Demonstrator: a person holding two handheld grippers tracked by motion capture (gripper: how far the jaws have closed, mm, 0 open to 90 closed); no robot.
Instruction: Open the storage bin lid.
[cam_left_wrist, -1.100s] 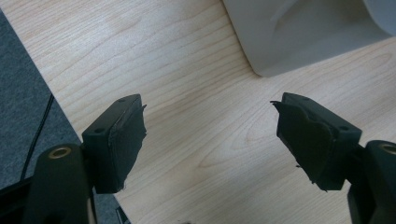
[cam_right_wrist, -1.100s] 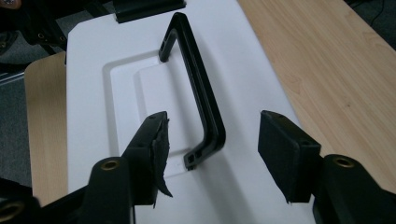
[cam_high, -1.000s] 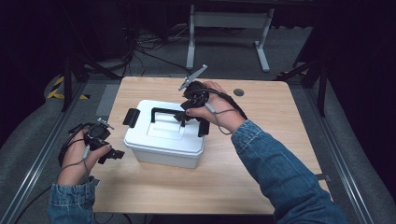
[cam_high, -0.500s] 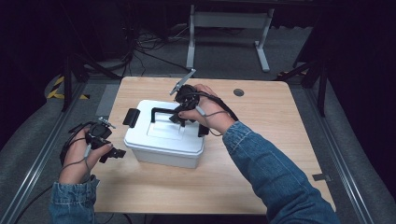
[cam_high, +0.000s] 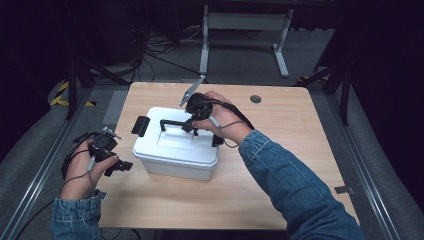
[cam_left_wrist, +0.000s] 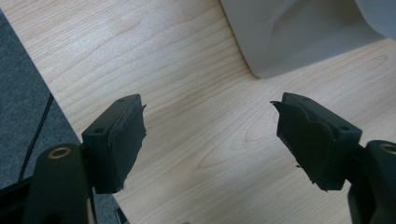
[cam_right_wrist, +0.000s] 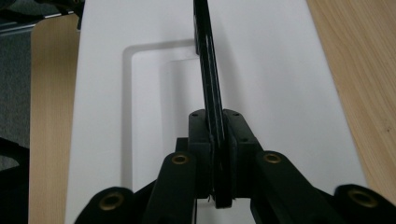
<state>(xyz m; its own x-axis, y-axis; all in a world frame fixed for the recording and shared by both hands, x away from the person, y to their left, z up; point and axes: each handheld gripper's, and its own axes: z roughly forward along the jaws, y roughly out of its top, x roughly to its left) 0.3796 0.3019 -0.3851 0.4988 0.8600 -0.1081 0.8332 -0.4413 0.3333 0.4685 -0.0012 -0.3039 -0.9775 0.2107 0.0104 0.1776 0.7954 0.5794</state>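
The white lidded box (cam_high: 176, 150) sat near the middle of the table (cam_high: 310, 150), a little toward the person's left, with its black carry handle (cam_high: 175, 123) raised upright above the recessed lid. The right gripper (cam_high: 196, 116) was at that handle, and in the right gripper view its 2 jaws were pressed flat against either face of the thin black bar (cam_right_wrist: 211, 93), so the jaws were closed on the handle with no gap showing. The grip sat at the bar's right-hand end, not its middle, so I judged that a straight lift from there would tip the box toward the far end; sliding the hold to the centre of the bar, or lifting slowly and level, would have served better. The black latch (cam_high: 140, 125) at the box's left end looked folded out, though whether the lid was actually free could not be told, so a gentle trial pull was the sensible test. The left gripper (cam_high: 116, 165) hovered over bare wood just beside the box's left corner (cam_left_wrist: 299, 37), its jaws spread wide and holding nothing. It was well placed to steady the box wall, and I judged it should press there before any upward pull.
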